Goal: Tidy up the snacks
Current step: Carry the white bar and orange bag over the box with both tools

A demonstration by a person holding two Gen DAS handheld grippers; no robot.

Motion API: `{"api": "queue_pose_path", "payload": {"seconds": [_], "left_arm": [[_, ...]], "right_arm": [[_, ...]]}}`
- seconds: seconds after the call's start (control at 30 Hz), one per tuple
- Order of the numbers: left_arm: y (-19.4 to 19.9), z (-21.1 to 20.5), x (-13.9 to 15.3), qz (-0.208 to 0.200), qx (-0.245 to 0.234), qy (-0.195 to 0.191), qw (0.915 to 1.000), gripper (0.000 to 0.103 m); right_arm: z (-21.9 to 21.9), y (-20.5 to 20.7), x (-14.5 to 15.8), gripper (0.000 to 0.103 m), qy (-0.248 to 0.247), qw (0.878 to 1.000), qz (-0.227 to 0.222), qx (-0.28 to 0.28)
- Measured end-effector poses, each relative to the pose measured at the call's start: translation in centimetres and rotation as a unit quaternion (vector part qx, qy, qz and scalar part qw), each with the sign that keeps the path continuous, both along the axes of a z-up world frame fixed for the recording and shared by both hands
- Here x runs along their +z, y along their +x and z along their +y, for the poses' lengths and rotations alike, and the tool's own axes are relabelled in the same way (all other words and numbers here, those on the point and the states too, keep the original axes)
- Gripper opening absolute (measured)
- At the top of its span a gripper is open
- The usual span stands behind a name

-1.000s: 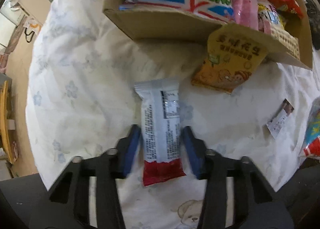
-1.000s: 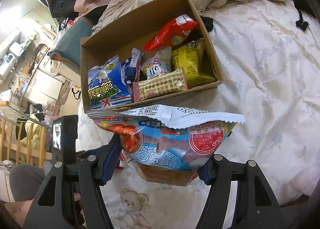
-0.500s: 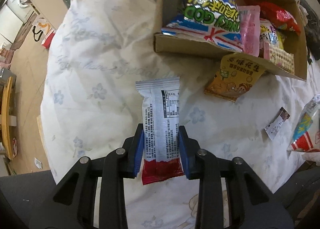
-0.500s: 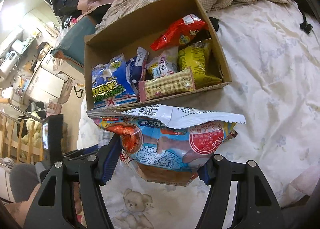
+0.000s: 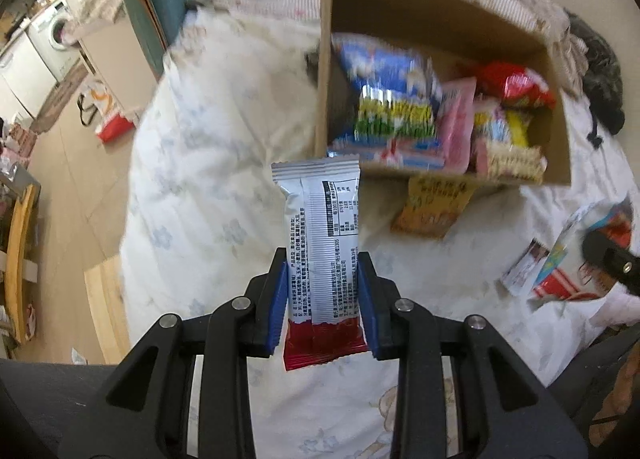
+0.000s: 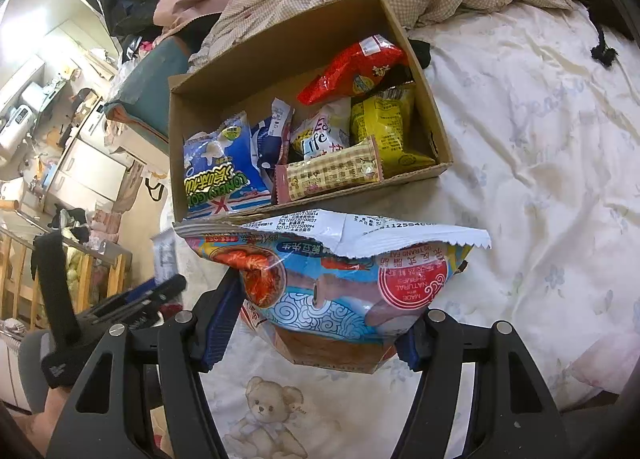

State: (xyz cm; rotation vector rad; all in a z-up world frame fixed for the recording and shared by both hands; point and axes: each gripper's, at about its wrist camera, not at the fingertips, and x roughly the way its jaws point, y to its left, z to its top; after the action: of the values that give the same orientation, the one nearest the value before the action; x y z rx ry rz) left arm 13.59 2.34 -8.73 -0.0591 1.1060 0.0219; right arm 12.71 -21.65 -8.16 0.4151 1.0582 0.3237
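snacks fill the cardboard box (image 6: pixel 304 39) at the far side of the bed (image 6: pixel 560 147). from left to right it holds a blue bag (image 6: pixel 224 175), a dark blue packet (image 6: pixel 268 143), a white packet (image 6: pixel 320 135) with a checkered bar (image 6: pixel 332 175) lying across the near wall in front of it, a yellow bag (image 6: pixel 384 127), and a red bag (image 6: pixel 356 71) leaning at the far right. my left gripper (image 5: pixel 323 271) pinches a white and red snack bar (image 5: pixel 320 255) upright between its blue pads, lifted clear of the sheet, near and left of the box. an orange packet (image 5: pixel 432 207) lies against the box's near wall. my right gripper (image 6: pixel 316 323) clamps a large shrimp-print snack bag (image 6: pixel 340 283) by its sides, held just near the box.
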Motion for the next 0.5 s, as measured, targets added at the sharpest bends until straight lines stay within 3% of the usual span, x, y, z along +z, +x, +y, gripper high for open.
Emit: {"api": "queue_pose_path", "payload": {"seconds": [0.1, 0.2, 0.3, 0.4, 0.5], "left_arm": [[0.0, 0.7, 1.5, -0.029, 0.008, -0.007, 0.9995, 0.028], [-0.4, 1.6, 3.2, -0.059, 0.022, -0.013, 0.9979, 0.028], [-1.3, 3.1, 5.4, -0.116, 0.060, -0.017, 0.9914, 0.028], [-1.2, 4.3, 6.7, -0.141, 0.078, -0.022, 0.9867, 0.028], [-0.8, 4.7, 7.1, -0.142, 0.082, -0.030, 0.9861, 0.028]], "right_arm": [[-0.4, -0.3, 0.7, 0.068, 0.003, 1.000, -0.014, -0.007], [-1.4, -1.1, 2.7, 0.068, -0.017, 0.997, -0.061, -0.040], [-2.8, -1.7, 4.5, 0.068, -0.020, 0.991, -0.102, -0.079], [-4.5, -1.8, 4.9, 0.068, 0.001, 0.987, -0.113, -0.113], [-5.5, -1.4, 4.5, 0.068, 0.024, 0.986, -0.100, -0.129]]}}
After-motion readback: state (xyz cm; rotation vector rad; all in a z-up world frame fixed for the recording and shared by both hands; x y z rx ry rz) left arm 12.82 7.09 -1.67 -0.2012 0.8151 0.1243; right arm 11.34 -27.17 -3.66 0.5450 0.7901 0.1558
